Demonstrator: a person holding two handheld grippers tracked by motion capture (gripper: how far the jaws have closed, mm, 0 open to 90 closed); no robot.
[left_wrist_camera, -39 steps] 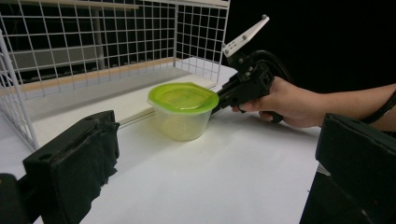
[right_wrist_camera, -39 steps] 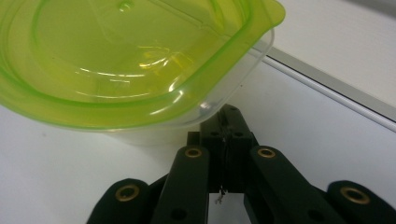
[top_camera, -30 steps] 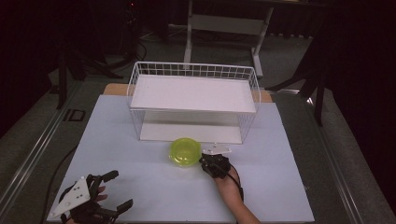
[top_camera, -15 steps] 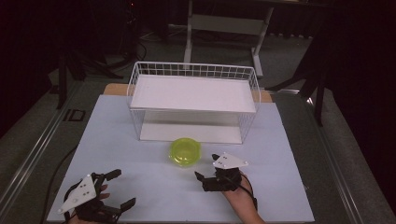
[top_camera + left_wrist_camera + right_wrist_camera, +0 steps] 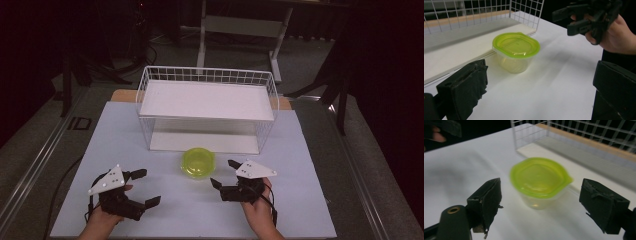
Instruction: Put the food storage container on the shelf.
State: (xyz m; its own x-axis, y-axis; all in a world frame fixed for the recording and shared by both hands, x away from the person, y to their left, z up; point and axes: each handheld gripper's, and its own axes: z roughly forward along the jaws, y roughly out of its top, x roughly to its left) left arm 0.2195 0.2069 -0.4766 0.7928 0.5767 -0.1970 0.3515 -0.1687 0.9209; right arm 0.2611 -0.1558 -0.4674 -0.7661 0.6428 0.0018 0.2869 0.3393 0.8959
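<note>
The left gripper [image 5: 141,188] hangs over the white table mat [image 5: 165,210] well to the left of the green-lidded container [image 5: 198,162] and a little nearer the person, its jaws spread wide with nothing between them. In the left gripper view those two black jaws frame bare mat, and the container [image 5: 516,51] stands ahead of them, apart from both.

The container, a clear tub under a yellow-green lid, sits upright on the mat, just in front of the open lower level of the white wire rack [image 5: 207,107] and near its middle. Whether the tub touches the rack's white base board cannot be told from the high view; in the left gripper view it stands on the mat just beside the board's edge.

The right gripper [image 5: 224,173] is just right of the container, at about the same depth on the table and slightly nearer the person. Its jaws have just been opening and now stand spread wide, pointing toward the container without touching it. In the right gripper view the container [image 5: 539,180] is seen between the two black pads but beyond them, clear of both, with the rack [image 5: 574,135] behind it
</note>
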